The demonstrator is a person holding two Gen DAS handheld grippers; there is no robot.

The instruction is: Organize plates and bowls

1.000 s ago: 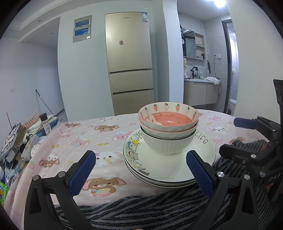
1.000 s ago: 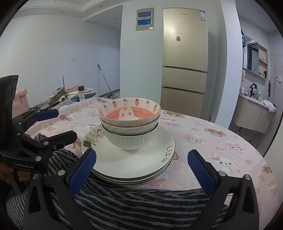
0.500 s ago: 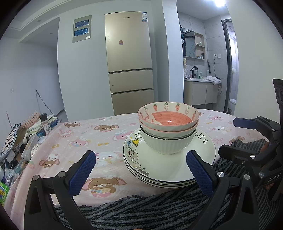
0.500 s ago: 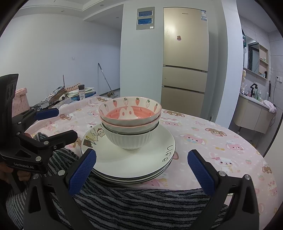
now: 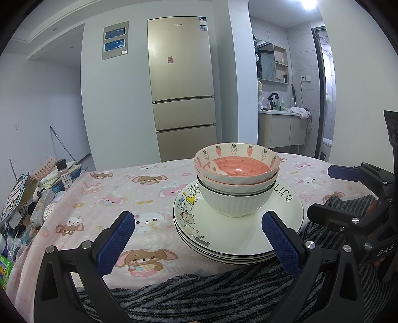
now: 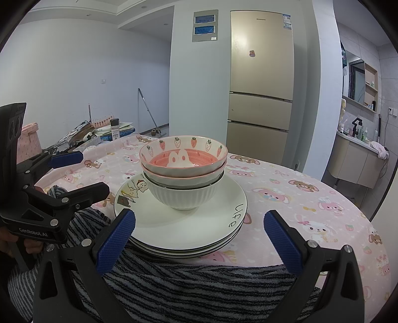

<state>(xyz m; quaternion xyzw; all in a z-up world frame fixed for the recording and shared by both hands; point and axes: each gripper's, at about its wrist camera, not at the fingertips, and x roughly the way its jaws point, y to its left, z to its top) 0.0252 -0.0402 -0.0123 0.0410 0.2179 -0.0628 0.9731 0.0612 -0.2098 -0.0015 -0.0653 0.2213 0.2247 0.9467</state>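
Bowls (image 5: 236, 179) nest three deep on stacked plates (image 5: 238, 238).

You get even, cool indoor light, brightest from a ceiling lamp (image 5: 309, 4) that blows out to white. Shadows on the tablecloth (image 5: 154, 191) are soft. Fisheye bending curves the walls, corners go black, focus stays sharp.

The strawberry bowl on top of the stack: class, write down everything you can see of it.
The strawberry bowl is glossy, ceramic-looking, with a cream inner rim band of red strawberries, a pink striped well and a white rabbit-ear motif. It sits upright and empty, nested in a similar pink-edged bowl, which sits in a white ribbed bowl on the stacked plates. Neither gripper touches it; both are open.
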